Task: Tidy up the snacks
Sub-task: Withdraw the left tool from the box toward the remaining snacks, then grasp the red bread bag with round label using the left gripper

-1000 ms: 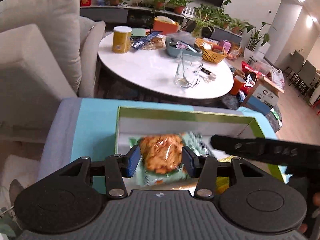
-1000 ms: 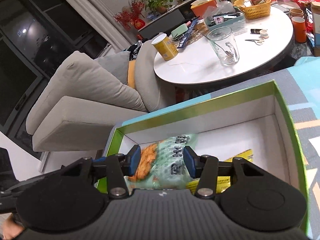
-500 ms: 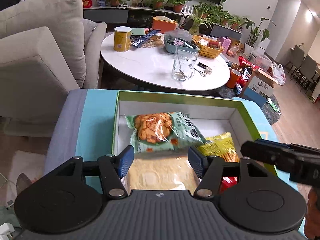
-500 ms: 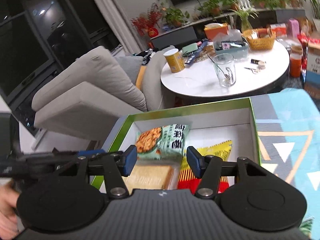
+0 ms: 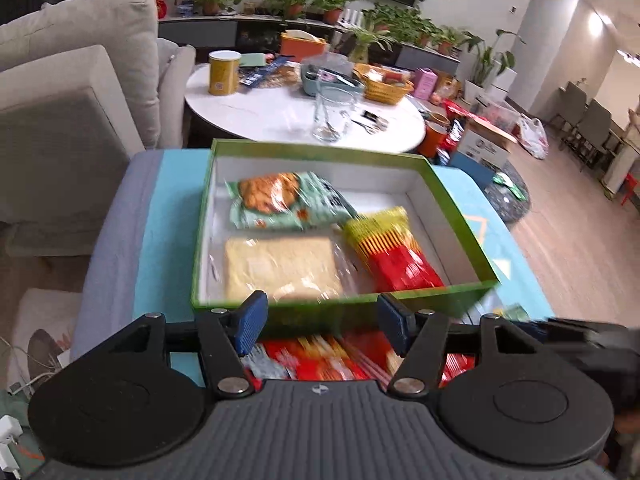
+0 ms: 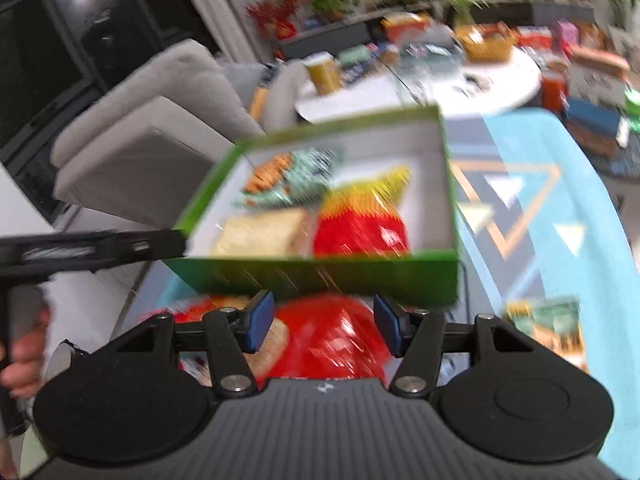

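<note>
Red snack packets (image 5: pixel 320 360) lie loose on the patterned blue cloth (image 5: pixel 168 216) beneath both tools, nearest the cameras. The left gripper (image 5: pixel 322 322) and right gripper (image 6: pixel 323 322) hover over them, blue ribbed pads apart and gripping nothing after just opening. Beyond stands the green cardboard box (image 5: pixel 452 188), white inside, holding a glossy green cracker bag (image 5: pixel 280 200), a clear-wrapped pale slab (image 5: pixel 280 268) and a red-and-yellow pouch (image 5: pixel 392 248). Farther off, a round white table (image 5: pixel 280 116) carries a glass jug (image 5: pixel 332 114) and yellow canister (image 5: pixel 224 72), beside a grey sofa (image 5: pixel 72 92).
</note>
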